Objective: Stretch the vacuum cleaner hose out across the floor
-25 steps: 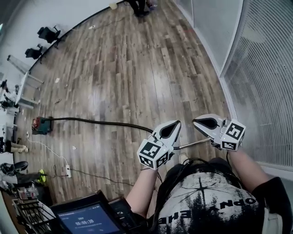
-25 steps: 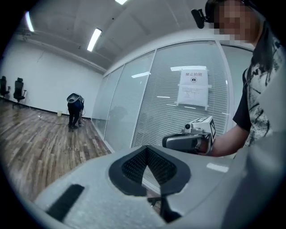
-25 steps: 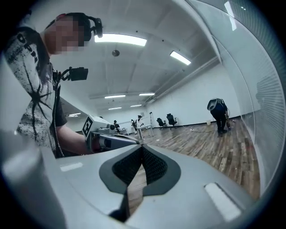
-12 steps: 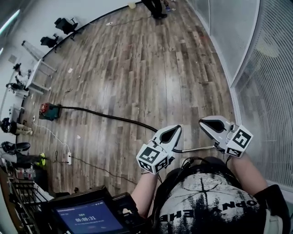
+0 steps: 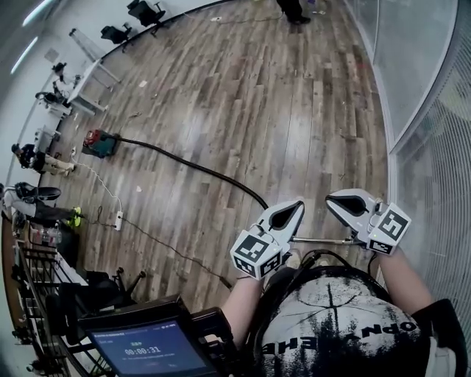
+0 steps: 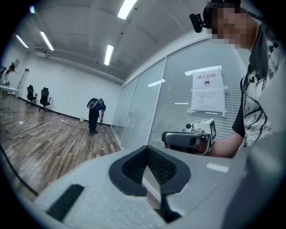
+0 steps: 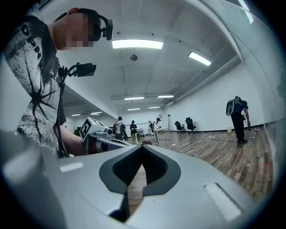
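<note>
A red and teal vacuum cleaner (image 5: 101, 143) stands on the wood floor at the left. Its black hose (image 5: 191, 168) runs across the boards toward me and disappears under my left gripper (image 5: 296, 208). A thin silver tube (image 5: 320, 239) spans the space below both grippers; what holds it is hidden. My right gripper (image 5: 335, 199) hovers beside the left, level with it. In the left gripper view the left gripper (image 6: 145, 167) is shut with nothing between the pads. The right gripper (image 7: 142, 154) is likewise shut and empty, facing the other gripper's marker cube (image 7: 89, 127).
A glass wall with blinds (image 5: 434, 147) runs along the right. A person (image 5: 291, 9) stands at the far end, office chairs (image 5: 143, 11) and a white table (image 5: 88, 74) at the far left. A power strip (image 5: 118, 219) with cables lies left. A screen (image 5: 147, 346) sits near me.
Both grippers have risen a little and stay shut. The head view has swung, so the vacuum cleaner and hose now sit higher and further right in the picture.
</note>
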Motion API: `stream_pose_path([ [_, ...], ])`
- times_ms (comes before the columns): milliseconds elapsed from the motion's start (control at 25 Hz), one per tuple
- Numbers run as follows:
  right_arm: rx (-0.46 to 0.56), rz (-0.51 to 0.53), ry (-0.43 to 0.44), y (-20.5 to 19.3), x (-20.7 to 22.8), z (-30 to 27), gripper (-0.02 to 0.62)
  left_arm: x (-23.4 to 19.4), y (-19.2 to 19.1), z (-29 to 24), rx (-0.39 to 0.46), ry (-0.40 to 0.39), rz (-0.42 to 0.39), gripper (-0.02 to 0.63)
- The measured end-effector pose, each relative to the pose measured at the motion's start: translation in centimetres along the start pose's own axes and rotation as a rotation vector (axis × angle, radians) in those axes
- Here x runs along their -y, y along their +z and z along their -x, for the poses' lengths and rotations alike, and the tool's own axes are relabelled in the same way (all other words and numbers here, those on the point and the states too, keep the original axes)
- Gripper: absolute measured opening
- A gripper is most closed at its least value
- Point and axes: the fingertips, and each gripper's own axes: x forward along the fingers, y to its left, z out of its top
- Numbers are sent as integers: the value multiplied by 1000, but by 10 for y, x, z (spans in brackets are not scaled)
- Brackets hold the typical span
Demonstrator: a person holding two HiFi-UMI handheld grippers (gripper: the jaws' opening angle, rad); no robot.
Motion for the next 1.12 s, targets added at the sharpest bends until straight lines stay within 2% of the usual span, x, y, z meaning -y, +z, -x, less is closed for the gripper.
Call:
stream_pose_path([
  [200, -1, -35, 1, -2, -10, 16, 6, 20, -7, 3, -7, 1, -1, 0],
  [520, -37, 36, -10, 0, -2, 12, 6, 16, 0, -2, 7, 10, -20, 0],
  [1120, -65, 75, 21, -6, -9, 0, 5, 11, -3, 5, 10, 28, -14, 0],
])
